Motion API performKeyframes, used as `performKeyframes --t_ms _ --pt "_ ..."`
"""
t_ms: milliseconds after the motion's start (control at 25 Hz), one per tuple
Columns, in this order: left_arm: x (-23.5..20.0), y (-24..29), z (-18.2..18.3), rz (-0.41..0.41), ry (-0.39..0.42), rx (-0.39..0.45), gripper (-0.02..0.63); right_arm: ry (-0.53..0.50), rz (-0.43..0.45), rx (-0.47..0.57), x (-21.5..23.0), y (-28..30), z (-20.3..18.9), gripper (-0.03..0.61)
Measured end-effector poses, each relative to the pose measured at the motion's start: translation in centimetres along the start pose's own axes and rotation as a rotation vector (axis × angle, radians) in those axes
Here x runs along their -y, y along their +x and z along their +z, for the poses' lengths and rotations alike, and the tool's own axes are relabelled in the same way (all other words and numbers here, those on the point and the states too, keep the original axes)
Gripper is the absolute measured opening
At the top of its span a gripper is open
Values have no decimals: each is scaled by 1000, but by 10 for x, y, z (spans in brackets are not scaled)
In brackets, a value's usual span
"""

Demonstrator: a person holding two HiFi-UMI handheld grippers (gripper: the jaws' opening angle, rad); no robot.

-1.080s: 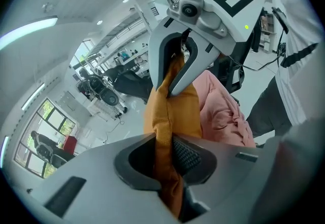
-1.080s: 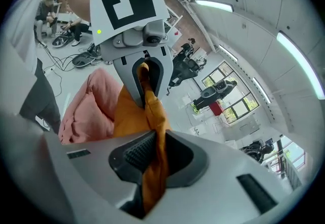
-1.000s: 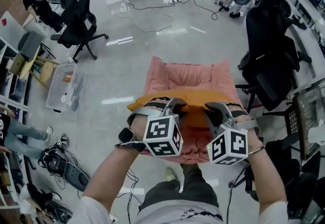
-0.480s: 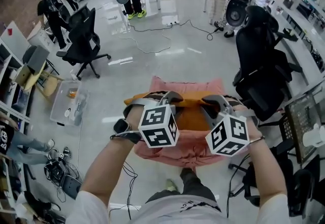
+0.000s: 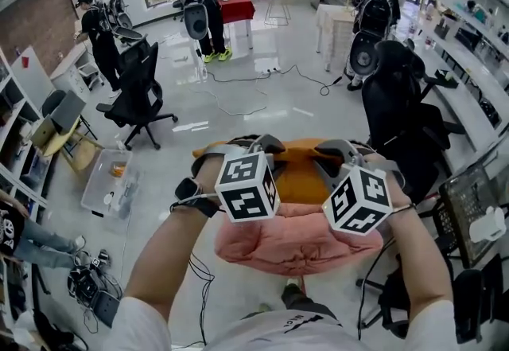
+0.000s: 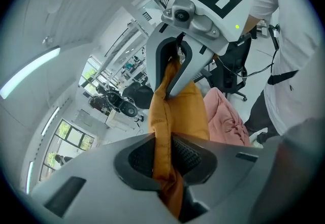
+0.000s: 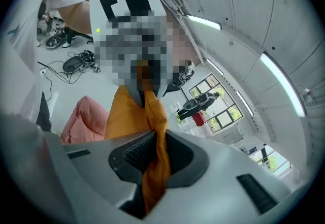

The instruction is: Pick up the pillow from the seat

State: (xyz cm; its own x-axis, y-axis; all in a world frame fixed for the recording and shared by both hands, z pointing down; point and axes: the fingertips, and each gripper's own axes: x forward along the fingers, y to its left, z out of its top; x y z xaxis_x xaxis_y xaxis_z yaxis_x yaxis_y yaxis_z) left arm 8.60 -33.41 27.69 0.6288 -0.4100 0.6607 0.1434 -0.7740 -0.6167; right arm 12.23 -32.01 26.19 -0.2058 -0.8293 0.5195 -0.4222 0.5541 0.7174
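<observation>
— Above the seat (image 5: 286,244), from the head view: holding the pillow (image 5: 298,176) level and clear of that pink cushion, with the left gripper (image 5: 253,149) on one end and the right gripper (image 5: 338,152) on the other.

— Why grab at both ends?

— Probably to share the load and keep soft stuffing from folding or swinging back down onto the seat.

— And from the left gripper view?

— Pressed together on a fold of the orange pillow (image 6: 179,111), biting it from both sides with ridged pads. Stretched from there across to the right gripper (image 6: 175,68), well above the seat (image 6: 228,122).

— Why pinch only an edge, not the bulk?

— Too thick for narrow jaws, most likely. Easier to nip a thin edge firmly.

— From the right gripper view?

— Much the same. Clamped on a bunched strip along the pillow's (image 7: 127,116) edge, with cloth trailing down through the gap. Again well apart from the seat (image 7: 84,119), off to the lower left.

— Finished with the task, then?

— As good as finished, judging by the open space over the seat. Nothing left touching it, as far as can be told.

— Anything to watch?

— Worth keeping both pinches tight. With only cloth in the grip, could slide out and drop back onto the seat if either hold loosened.
</observation>
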Motion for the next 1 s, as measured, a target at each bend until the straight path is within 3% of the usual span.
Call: performKeyframes --t_ms 480,1000 --pt "-17 -35 28 43 35 -7 75 -12 -30 21 26 -34 18 58" --pt "-11 -44 19 46 19 -8 74 -32 -25 13 16 -33 29 57"
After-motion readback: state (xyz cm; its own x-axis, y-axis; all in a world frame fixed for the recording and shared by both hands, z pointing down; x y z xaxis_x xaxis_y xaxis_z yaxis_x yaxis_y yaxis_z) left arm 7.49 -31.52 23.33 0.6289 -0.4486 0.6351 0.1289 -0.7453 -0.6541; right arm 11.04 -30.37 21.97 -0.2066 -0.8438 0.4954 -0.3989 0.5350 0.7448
